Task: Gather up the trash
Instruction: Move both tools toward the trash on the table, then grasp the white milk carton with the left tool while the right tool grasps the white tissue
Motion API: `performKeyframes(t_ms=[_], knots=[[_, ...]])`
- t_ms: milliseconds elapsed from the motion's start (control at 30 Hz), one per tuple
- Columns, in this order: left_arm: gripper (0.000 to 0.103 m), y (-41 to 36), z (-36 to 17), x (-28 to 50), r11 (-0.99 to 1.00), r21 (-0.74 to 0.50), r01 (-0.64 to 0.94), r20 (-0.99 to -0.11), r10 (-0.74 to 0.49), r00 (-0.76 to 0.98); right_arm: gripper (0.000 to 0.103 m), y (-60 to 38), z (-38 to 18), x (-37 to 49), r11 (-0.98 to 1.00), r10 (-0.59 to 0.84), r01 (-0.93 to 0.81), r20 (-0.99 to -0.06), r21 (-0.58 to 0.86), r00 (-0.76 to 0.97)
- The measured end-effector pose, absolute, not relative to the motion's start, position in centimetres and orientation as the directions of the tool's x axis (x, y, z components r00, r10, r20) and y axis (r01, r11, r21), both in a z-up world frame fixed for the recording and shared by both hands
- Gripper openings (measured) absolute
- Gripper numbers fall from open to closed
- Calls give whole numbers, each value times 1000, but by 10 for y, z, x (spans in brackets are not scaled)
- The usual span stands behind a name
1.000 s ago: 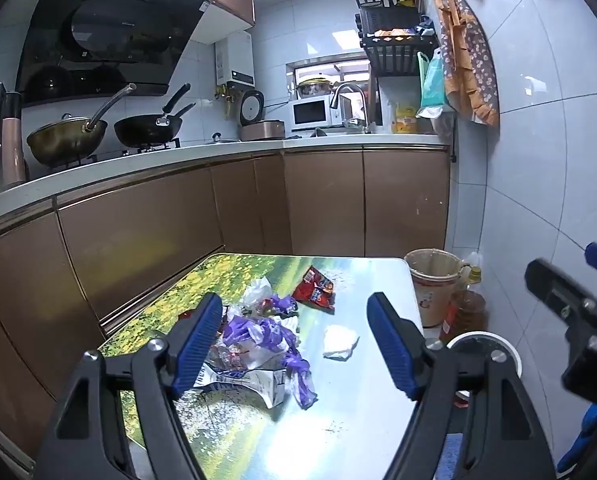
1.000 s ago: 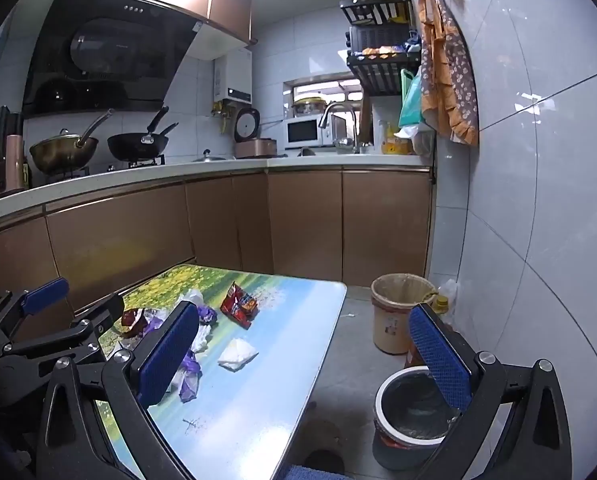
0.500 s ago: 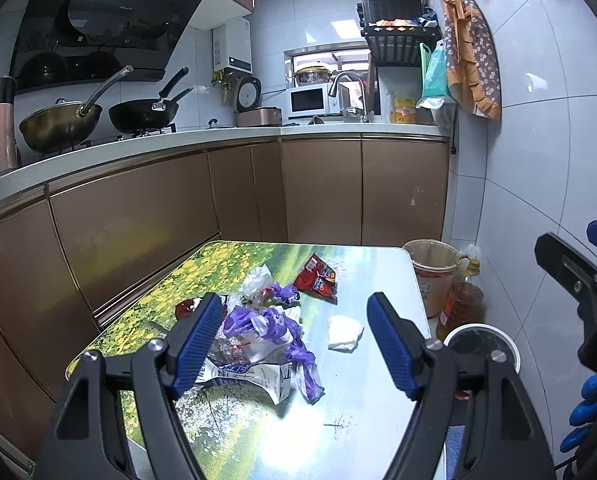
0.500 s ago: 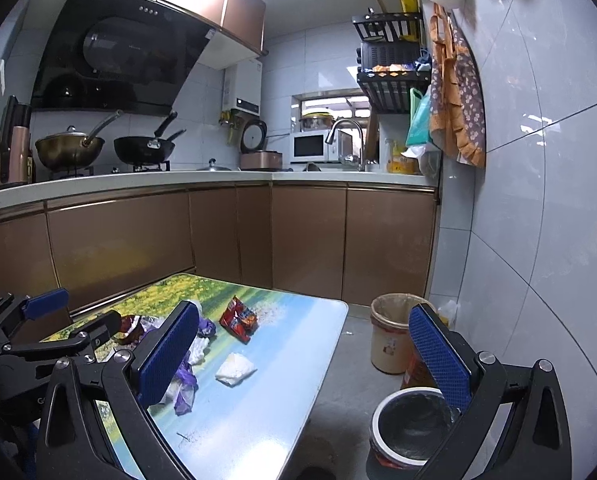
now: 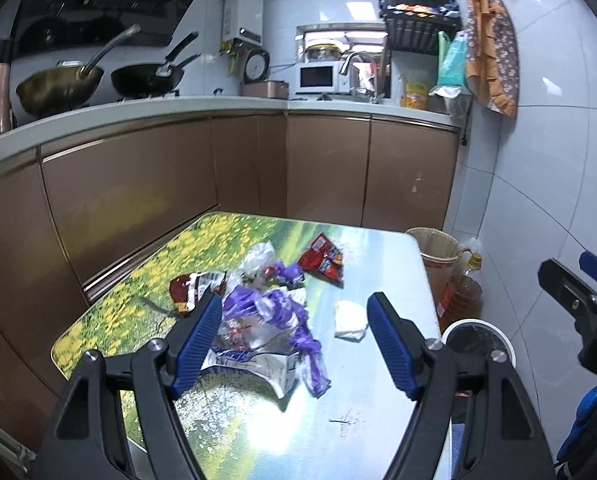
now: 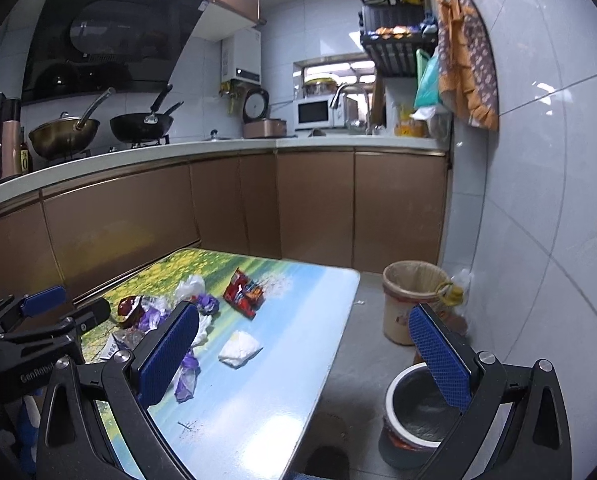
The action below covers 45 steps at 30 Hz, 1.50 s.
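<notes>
A heap of trash lies on the printed table (image 5: pixel 258 432): purple plastic wrappers (image 5: pixel 266 308), a silver and white bag (image 5: pixel 254 356), a dark red packet (image 5: pixel 186 286), a red snack packet (image 5: pixel 322 260) and a crumpled white tissue (image 5: pixel 350 320). My left gripper (image 5: pixel 294 344) is open and empty, above and short of the heap. My right gripper (image 6: pixel 306 352) is open and empty, off the table's right edge, above a round bin (image 6: pixel 418 412). The tissue (image 6: pixel 238 348) and red snack packet (image 6: pixel 244 292) show in the right wrist view too.
A lined beige waste basket (image 6: pixel 410 300) and an oil bottle (image 5: pixel 460 294) stand on the floor by the tiled wall. Brown cabinets (image 6: pixel 318 208) run behind and left of the table. Pans (image 6: pixel 138 124) sit on the stove.
Both grippers have tilted and shifted a little; the left one now looks down more onto the trash heap. Nothing on the table has moved. Both stay open.
</notes>
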<state>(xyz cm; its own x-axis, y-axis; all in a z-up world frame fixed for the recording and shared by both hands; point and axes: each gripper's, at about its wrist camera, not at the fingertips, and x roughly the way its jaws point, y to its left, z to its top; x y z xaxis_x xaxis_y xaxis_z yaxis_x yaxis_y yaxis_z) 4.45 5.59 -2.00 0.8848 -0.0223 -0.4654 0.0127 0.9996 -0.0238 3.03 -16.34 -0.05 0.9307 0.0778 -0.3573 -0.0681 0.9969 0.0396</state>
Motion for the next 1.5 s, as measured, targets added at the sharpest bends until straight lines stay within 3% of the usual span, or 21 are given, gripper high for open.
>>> performKeyframes(t_ms=[167,333,600,833,1167,1267,1433,1467,1500], knots=[[73,91,-35,50,996,-84,-27,-518,-21,855,99,-165,-10,51,992,127,-113,-404,59,906],[73,125,-64,49,988,-147,-53,-606,-48,794,81,-162,-26,84,979,204,-191,-489,77,848],[73,163,-111,75,931,-345,-119,-709,-176,683,62,-135,-74,147,945,313,-300,-622,129,718],[73,180,-136,120,783,-586,-211,-699,-356,620,62,-114,-105,188,930,344,-334,-680,152,648],[70,175,-164,153,677,-654,-337,-722,-424,547,60,-84,-143,249,909,354,-391,-763,145,541],[64,174,-164,159,678,-646,-350,-730,-414,545,52,-78,-158,261,906,353,-396,-789,153,503],[38,174,-171,165,650,-664,-369,-723,-435,536,38,-71,-169,261,897,351,-418,-802,141,483],[37,173,-174,166,646,-669,-367,-720,-443,534,34,-70,-169,260,896,349,-424,-802,134,484],[35,173,-175,166,644,-672,-366,-718,-447,533,22,-69,-169,259,895,349,-426,-803,133,483]])
